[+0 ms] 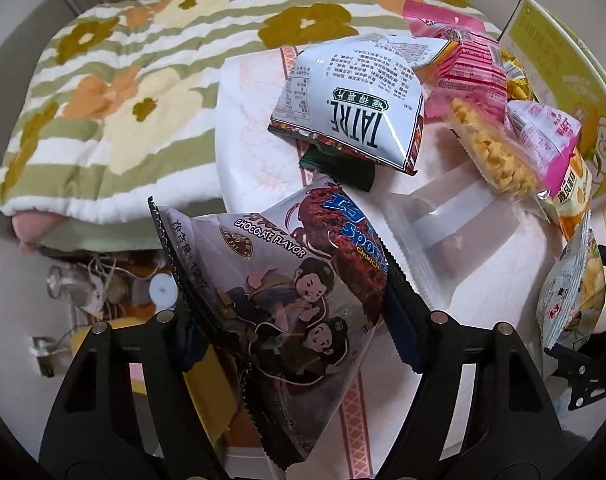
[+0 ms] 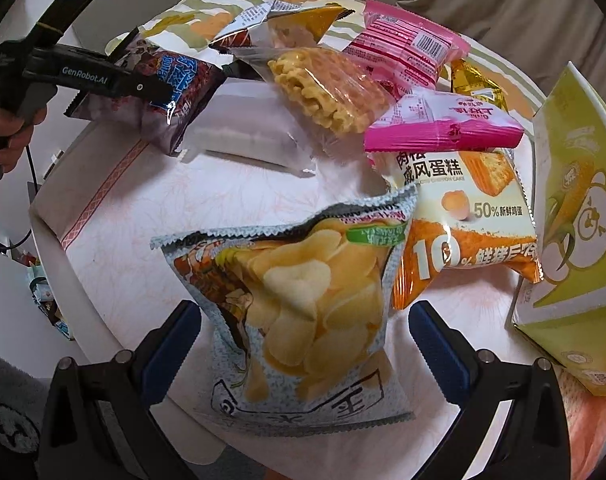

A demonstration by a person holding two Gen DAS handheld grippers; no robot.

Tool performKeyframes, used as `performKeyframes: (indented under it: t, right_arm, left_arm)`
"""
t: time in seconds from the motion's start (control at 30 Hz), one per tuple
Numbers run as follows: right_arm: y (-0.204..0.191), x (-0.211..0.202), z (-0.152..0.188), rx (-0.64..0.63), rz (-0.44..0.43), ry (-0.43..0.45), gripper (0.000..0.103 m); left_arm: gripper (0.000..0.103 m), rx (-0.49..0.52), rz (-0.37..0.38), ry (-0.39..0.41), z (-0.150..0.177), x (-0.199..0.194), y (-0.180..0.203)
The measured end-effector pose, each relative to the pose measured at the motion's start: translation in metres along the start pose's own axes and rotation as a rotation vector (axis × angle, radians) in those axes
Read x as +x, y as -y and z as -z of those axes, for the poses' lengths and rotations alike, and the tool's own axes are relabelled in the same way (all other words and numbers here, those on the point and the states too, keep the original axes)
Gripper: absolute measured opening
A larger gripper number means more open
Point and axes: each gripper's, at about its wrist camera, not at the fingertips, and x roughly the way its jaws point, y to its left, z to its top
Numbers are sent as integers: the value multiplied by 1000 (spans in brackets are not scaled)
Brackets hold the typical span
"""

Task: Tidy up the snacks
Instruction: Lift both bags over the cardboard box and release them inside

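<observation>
A purple chocolate-flavour snack bag [image 1: 287, 280] stands tilted between the fingers of my left gripper [image 1: 287, 292], whose blue pads press on both its sides. The right wrist view shows that left gripper [image 2: 159, 92] clamped on the same bag [image 2: 175, 80] at the table's far left. A potato chip bag [image 2: 303, 300] lies between the fingers of my right gripper [image 2: 303, 308]. The jaws stand open, with a small gap at each pad. From the left wrist view the chip bag [image 1: 571, 292] shows at the right edge.
The table wears a white and pink cloth [image 2: 143, 220]. Behind lie a white TATRE bag [image 1: 351, 108], pink packs [image 2: 407, 44], a clear corn-snack pack [image 2: 323, 88], an orange cake pack [image 2: 463, 224] and a clear wrapper [image 2: 243, 136]. A green box [image 2: 575, 208] stands right, a floral quilt [image 1: 123, 92] left.
</observation>
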Motion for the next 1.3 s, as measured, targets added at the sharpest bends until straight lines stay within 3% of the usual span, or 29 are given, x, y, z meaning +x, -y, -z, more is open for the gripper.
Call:
performKeyframes:
  t: [0.43,0.57,0.67,0.8,1.3]
  right_arm:
    - [9,-3,7,4,-20,-2,103]
    - [8,-2,11,3,-24,0,103]
    - [6,1,12,-6,-32,-5,94]
    - [0,4,12,-26,-30,-19,73]
    - [-15,-45,1,18,-18,61,69]
  left_arm:
    - [69,-35,-13,8,0,-10,3]
    - [69,-2,-64,38,-2,-24,7]
    - [69,-10,-43,37,-2,-27,7]
    - [69,-20,-40,37,1,-30,7]
    - [69,-70,16,113,19,-82,8]
